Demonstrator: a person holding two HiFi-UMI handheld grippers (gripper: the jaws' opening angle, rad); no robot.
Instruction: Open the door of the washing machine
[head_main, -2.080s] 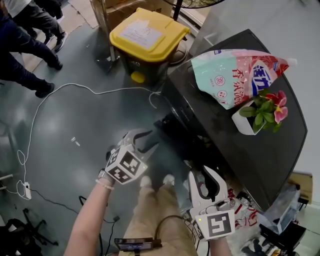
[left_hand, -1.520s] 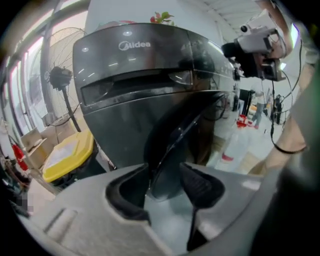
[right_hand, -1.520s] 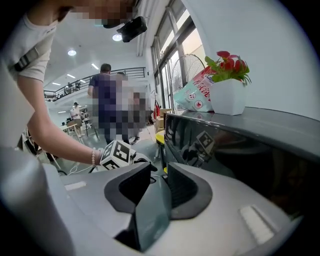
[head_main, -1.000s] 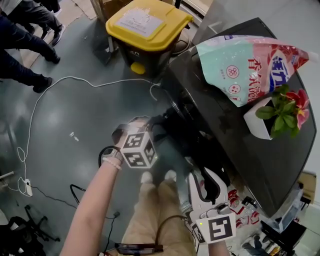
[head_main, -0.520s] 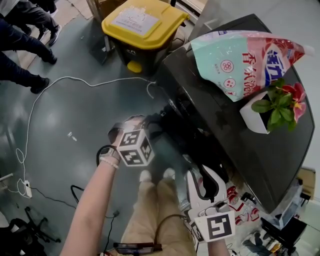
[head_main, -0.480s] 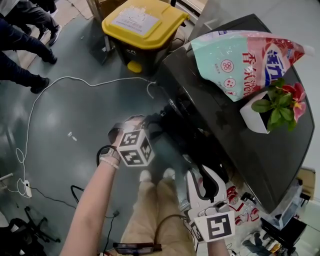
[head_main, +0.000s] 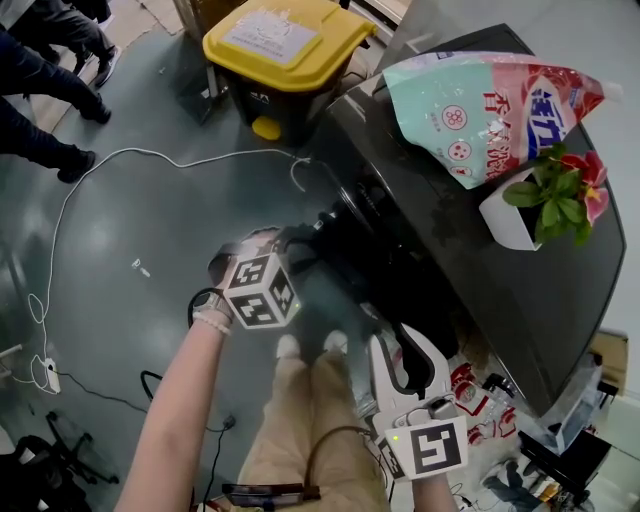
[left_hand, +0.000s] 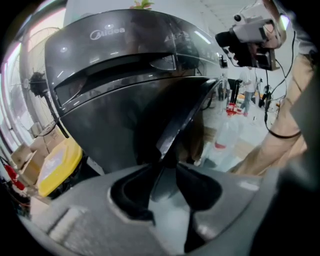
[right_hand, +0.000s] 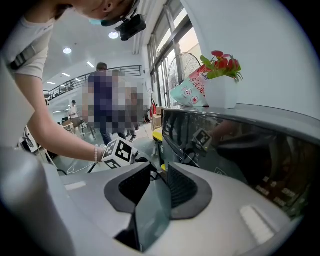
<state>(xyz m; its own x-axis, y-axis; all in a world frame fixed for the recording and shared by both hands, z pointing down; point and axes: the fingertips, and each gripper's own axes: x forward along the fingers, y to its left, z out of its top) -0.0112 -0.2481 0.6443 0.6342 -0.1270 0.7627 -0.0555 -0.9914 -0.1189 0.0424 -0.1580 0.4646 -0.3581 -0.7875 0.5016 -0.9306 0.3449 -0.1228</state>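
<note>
Your left gripper (left_hand: 167, 161): clamped on the washing machine (head_main: 470, 260) door (left_hand: 186, 112) edge. Your right gripper (right_hand: 159, 176): jaws apart, empty.

Hidden behind marker cube (head_main: 258, 290) in head view: tips of left gripper (left_hand: 167, 165) at the dark door (left_hand: 182, 117). Cut off by picture edges: yellow bin (head_main: 285, 45) at top, standing persons (head_main: 40, 65) at upper left, arm behind right gripper (head_main: 398, 345) at bottom.

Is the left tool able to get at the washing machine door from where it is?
Likely yes: the edge of the door sits between the jaws of the left tool, which seem to pinch it; nothing blocks it.
</note>
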